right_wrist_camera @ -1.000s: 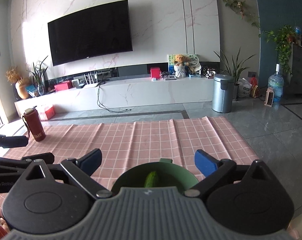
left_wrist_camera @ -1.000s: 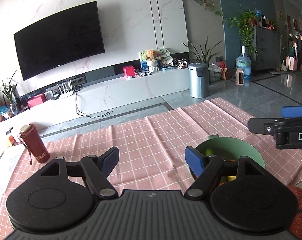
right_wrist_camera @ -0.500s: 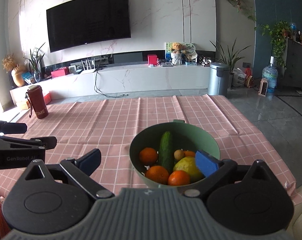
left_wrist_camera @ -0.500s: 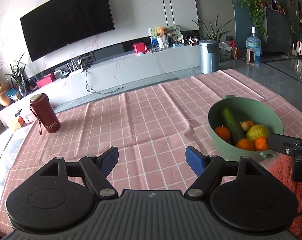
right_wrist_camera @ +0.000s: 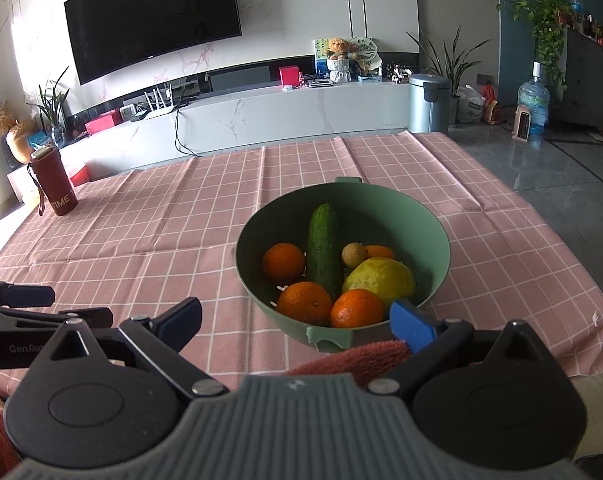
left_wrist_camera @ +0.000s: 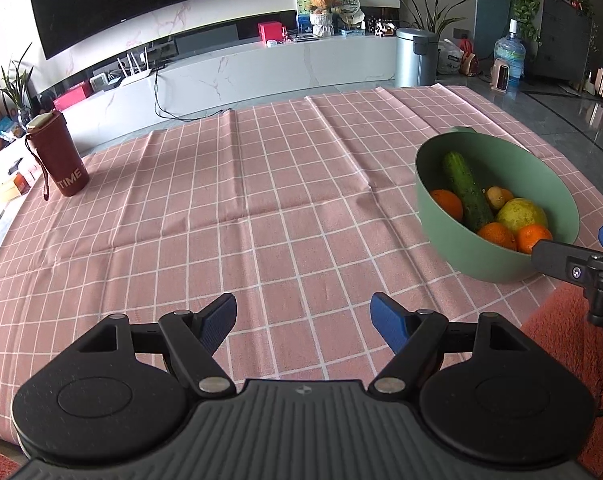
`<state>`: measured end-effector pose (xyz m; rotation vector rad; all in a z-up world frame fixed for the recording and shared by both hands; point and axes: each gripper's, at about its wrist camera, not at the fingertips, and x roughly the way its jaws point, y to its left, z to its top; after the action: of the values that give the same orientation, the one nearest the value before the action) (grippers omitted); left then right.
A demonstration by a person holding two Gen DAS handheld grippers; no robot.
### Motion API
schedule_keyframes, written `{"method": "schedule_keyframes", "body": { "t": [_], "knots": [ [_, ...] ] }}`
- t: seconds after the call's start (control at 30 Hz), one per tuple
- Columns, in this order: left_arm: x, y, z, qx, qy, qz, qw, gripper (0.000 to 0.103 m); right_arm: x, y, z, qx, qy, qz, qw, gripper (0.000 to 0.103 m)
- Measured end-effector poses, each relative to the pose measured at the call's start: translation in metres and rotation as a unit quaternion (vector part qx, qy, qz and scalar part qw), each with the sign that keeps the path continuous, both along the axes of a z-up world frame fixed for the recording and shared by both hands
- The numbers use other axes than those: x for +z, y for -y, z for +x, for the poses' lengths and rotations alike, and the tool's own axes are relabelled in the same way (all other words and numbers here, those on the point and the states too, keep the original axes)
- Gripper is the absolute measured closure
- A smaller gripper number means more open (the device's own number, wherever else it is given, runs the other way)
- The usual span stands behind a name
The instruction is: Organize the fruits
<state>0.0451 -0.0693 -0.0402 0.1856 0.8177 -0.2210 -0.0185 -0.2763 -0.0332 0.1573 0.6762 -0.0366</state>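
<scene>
A green bowl (right_wrist_camera: 437, 240) stands on the pink checked tablecloth (right_wrist_camera: 161, 232), near its front right. In it lie a cucumber (right_wrist_camera: 323, 250), three oranges (right_wrist_camera: 306, 302), a yellow-green pear-like fruit (right_wrist_camera: 381, 278) and a small brownish fruit (right_wrist_camera: 353, 255). My right gripper (right_wrist_camera: 297, 322) is open and empty, just in front of the bowl's near rim. My left gripper (left_wrist_camera: 303, 322) is open and empty over bare cloth, left of the bowl (left_wrist_camera: 461, 248). The right gripper's fingers (left_wrist_camera: 557, 256) show at the left wrist view's right edge.
A dark red tumbler (left_wrist_camera: 57, 158) stands at the table's far left; it also shows in the right wrist view (right_wrist_camera: 53, 186). A pink fluffy cloth (right_wrist_camera: 353, 360) lies at the near edge by the bowl. Beyond the table are a TV console and a metal bin (right_wrist_camera: 429, 102).
Both grippers rose and tilted down, so the bowl's inside and the fruit came into full view. Both stayed open.
</scene>
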Motion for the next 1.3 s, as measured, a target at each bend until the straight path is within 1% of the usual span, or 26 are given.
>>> {"method": "schedule_keyframes", "body": {
  "t": [0.17, 0.5, 1.3],
  "knots": [
    [-0.0022, -0.0001, 0.0017, 0.004, -0.011, 0.001, 0.9999, 0.013, -0.0017, 0.0004, 0.0023, 0.002, -0.003, 0.005, 1.0, 0.007],
    [0.0018, 0.0007, 0.0, 0.002, -0.008, 0.002, 1.0, 0.013, -0.0008, -0.001, 0.0019, 0.005, -0.003, -0.001, 1.0, 0.006],
    [0.005, -0.0013, -0.0003, 0.012, -0.01, 0.005, 0.9999, 0.013, -0.0019, -0.0002, 0.0024, 0.008, -0.003, 0.005, 1.0, 0.005]
  ]
}}
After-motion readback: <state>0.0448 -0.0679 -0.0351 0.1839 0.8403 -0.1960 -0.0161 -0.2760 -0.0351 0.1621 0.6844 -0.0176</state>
